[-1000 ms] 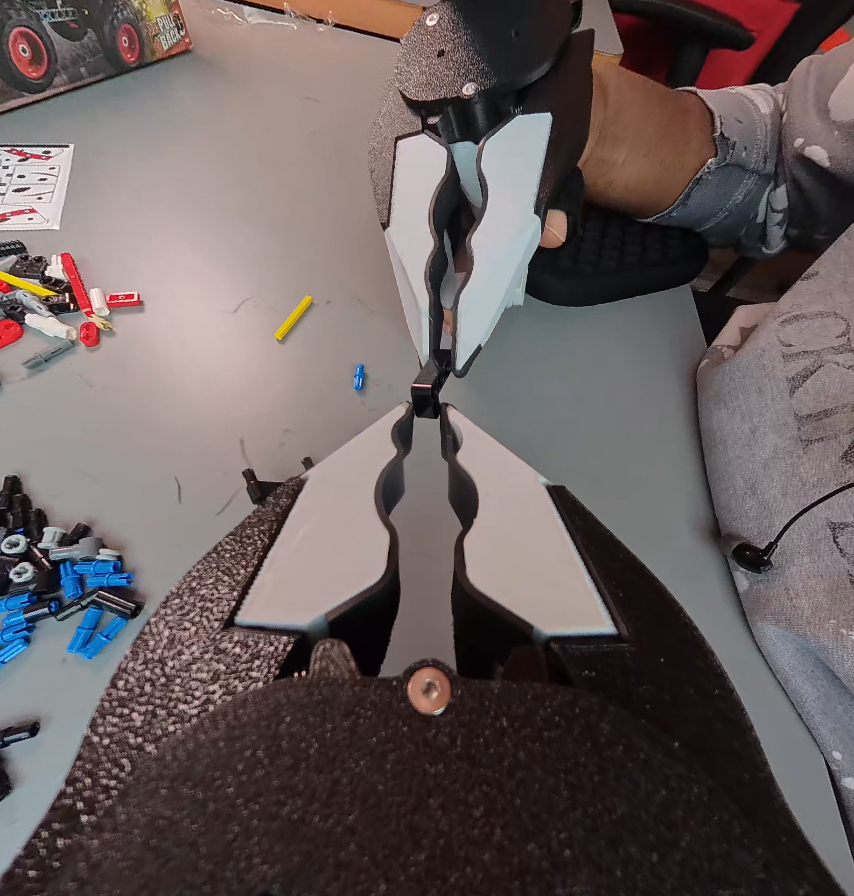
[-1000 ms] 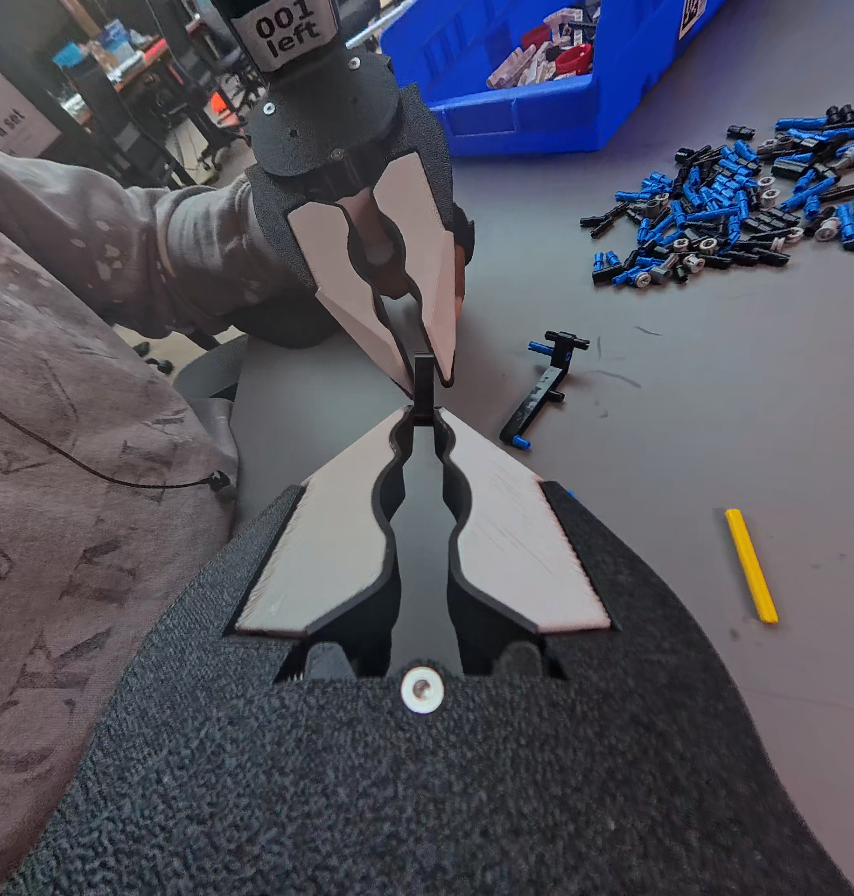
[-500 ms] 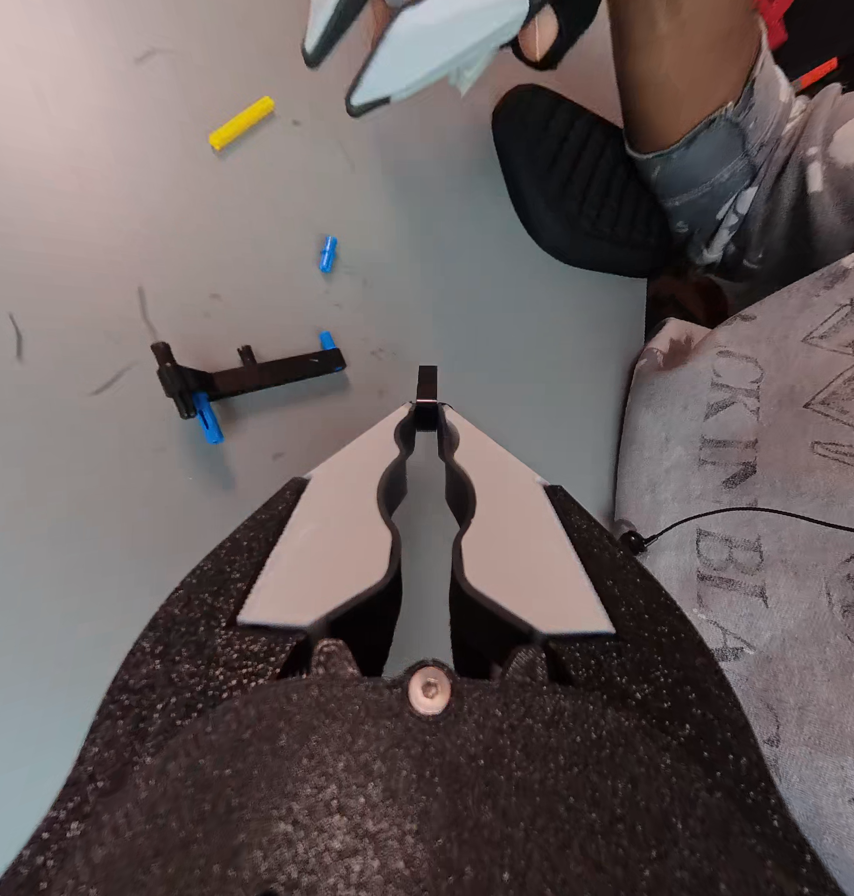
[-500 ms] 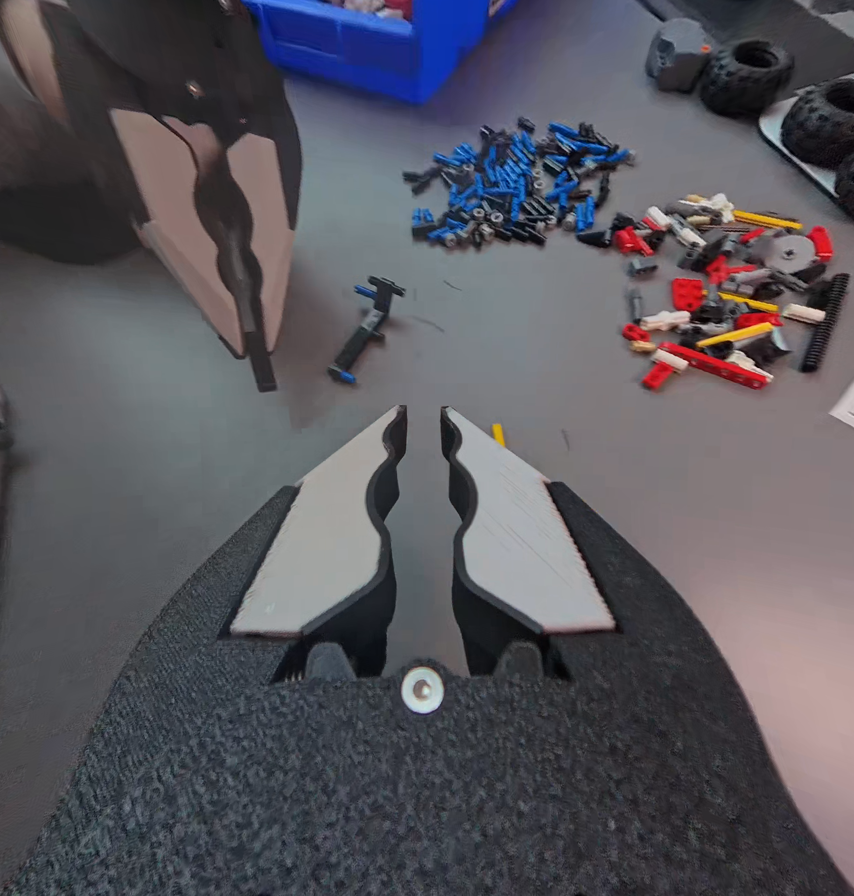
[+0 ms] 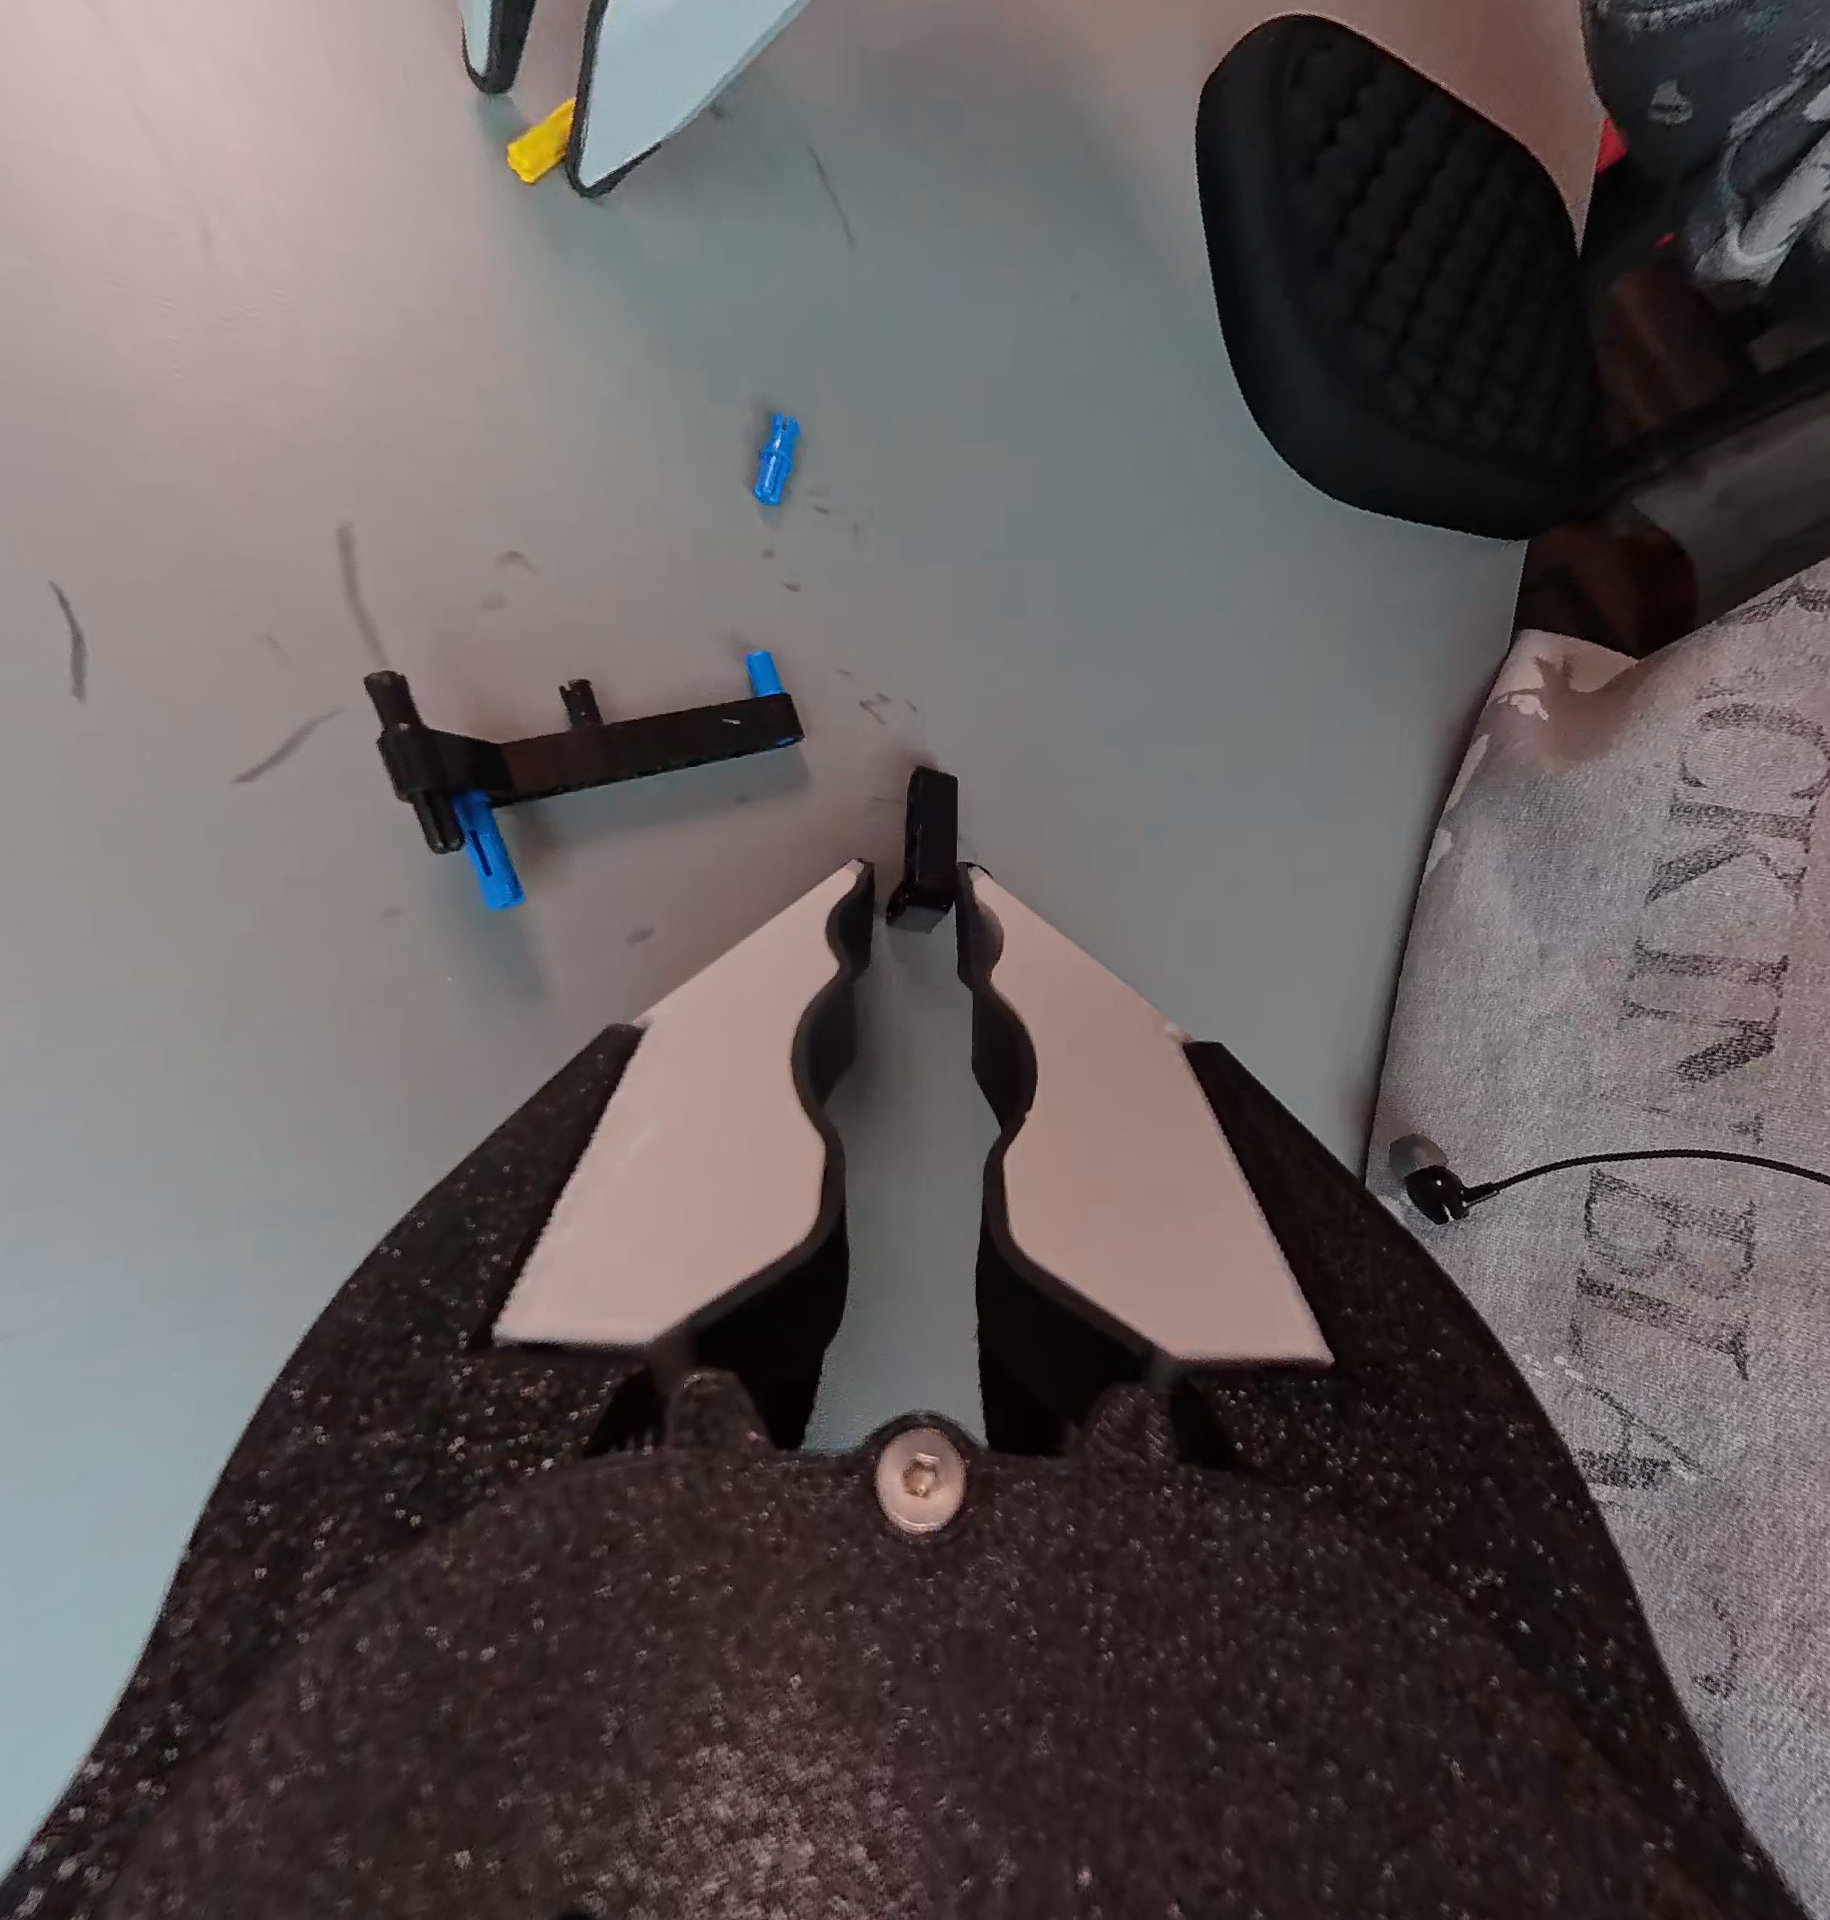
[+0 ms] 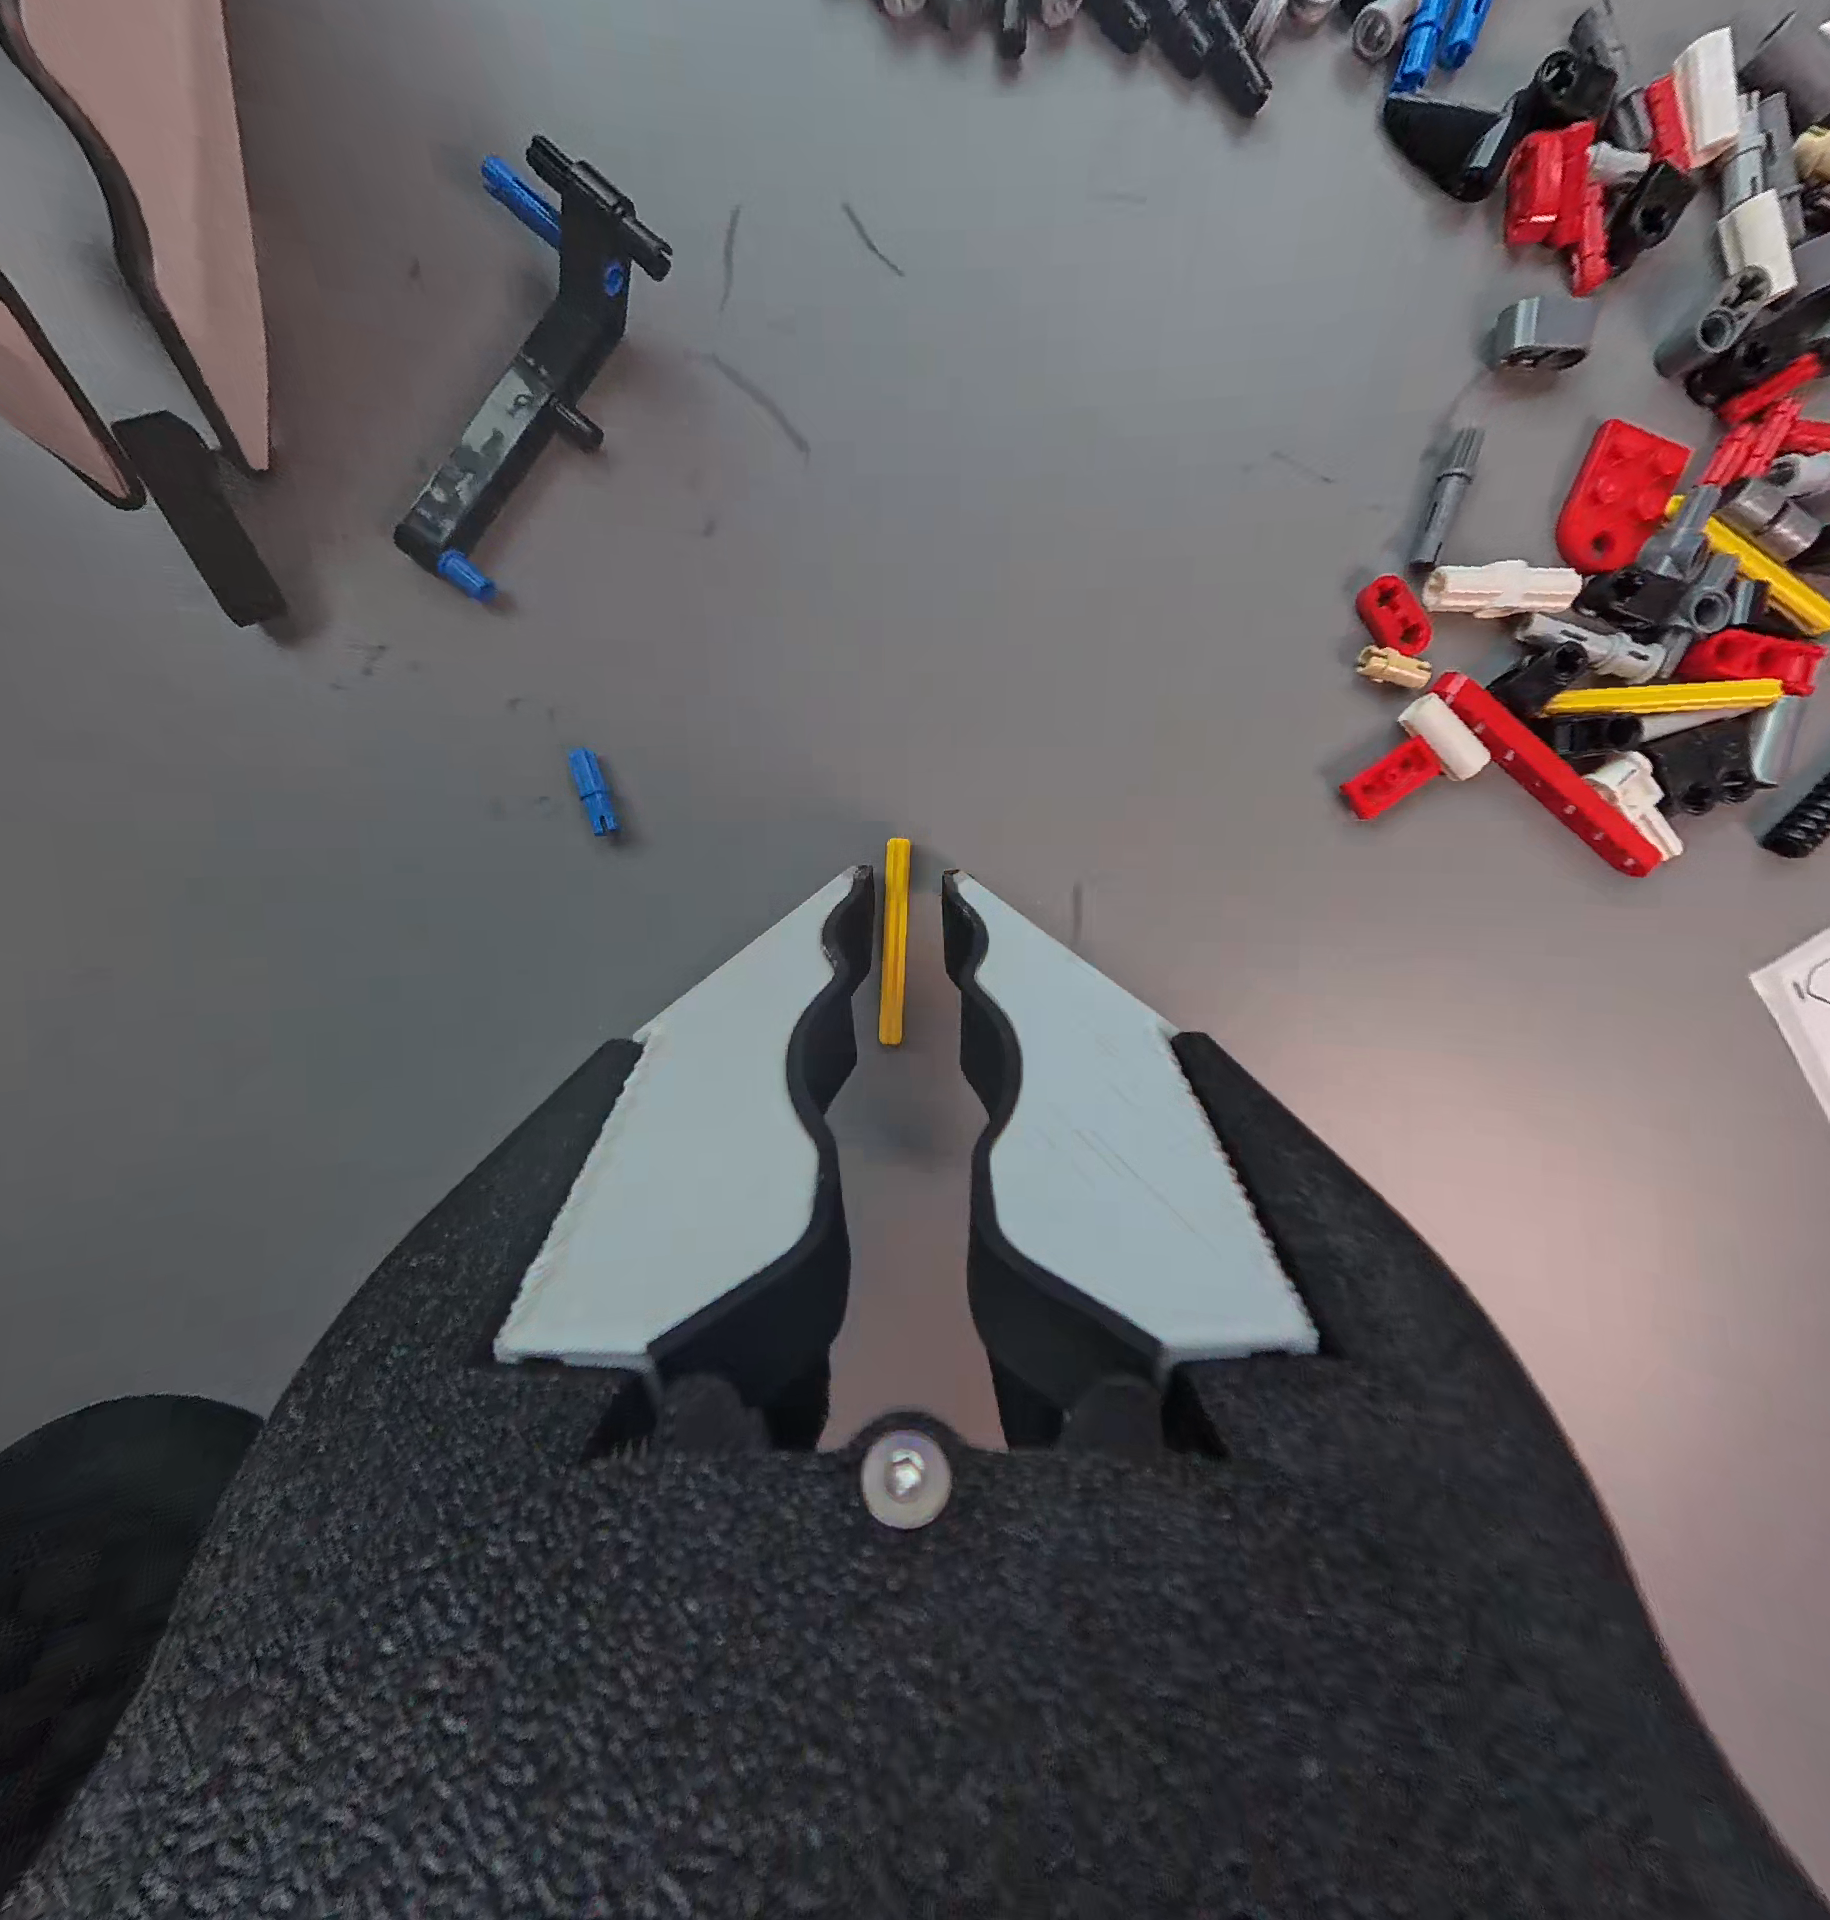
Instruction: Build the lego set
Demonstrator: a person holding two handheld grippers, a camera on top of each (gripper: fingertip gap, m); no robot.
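My left gripper [image 5: 916, 871] is low over the grey table [image 5: 267, 416], jaws slightly apart. A small black piece [image 5: 926, 842] stands tilted between its tips, leaning on the right finger with its far end on the table. It also shows in the right wrist view [image 6: 210, 520]. My right gripper [image 6: 906, 875] is open, its tips on either side of a yellow axle [image 6: 893, 940] lying on the table, not touching it. A black beam assembly with blue pins [image 5: 589, 748] lies left of the left gripper and shows in the right wrist view [image 6: 526, 416] too.
A loose blue pin [image 6: 591, 792] lies between the grippers. A pile of red, yellow, grey and black parts [image 6: 1669, 623] sits right, black and blue pins [image 6: 1150, 31] beyond, a white sheet [image 6: 1825, 1039] at the right edge. A black armrest [image 5: 1399, 260] and the person's grey clothing [image 5: 1669, 1039] border the table edge. Left tips to right tips: about 15 cm.
Both grippers held the black piece together in the air. The right one let go and came down around the yellow axle. The left one lowered the piece to the table and its jaws widened a little.
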